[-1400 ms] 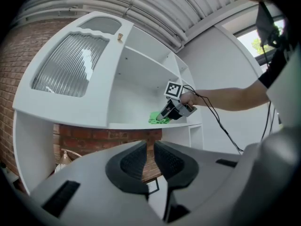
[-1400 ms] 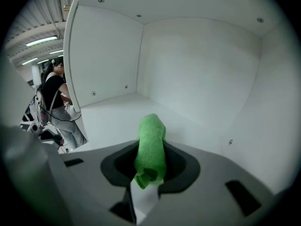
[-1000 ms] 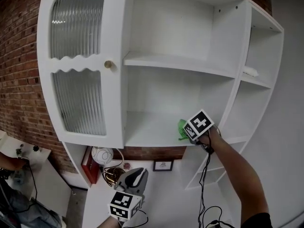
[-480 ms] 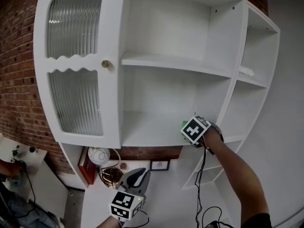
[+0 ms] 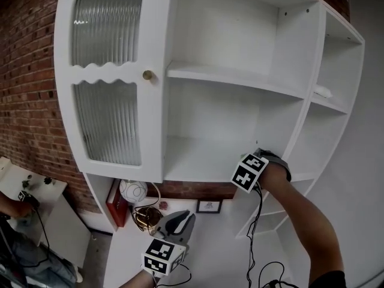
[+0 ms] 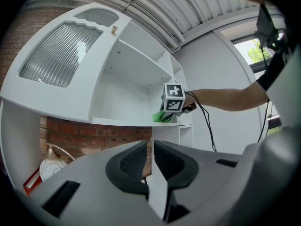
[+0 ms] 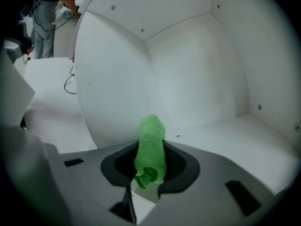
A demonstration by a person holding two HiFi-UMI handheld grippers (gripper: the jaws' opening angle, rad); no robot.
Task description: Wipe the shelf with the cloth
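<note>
1. Right gripper (image 5: 250, 171): at the front right corner of the lower open shelf (image 5: 198, 159), marker cube facing the camera, the person's hand behind it.
2. Its own view shows the jaws clamped on a rolled green cloth (image 7: 150, 150). The roll stands up between them and points into the compartment.
3. Cloth end sits close above the white shelf floor, near the back corner where the walls meet. Contact with the surface cannot be made out.
4. From the left gripper view the cloth shows as a green patch at the shelf's front edge, just under the right gripper's cube.
5. Left gripper (image 5: 176, 221): held low, well below the shelf and apart from it. Jaws drawn together to a thin slit, nothing between them.
6. Ribbed-glass door (image 5: 108, 77) with brass knob (image 5: 147, 75) stands left of the open compartment.
7. Brick wall (image 5: 30, 95) lies left of the cabinet.
</note>
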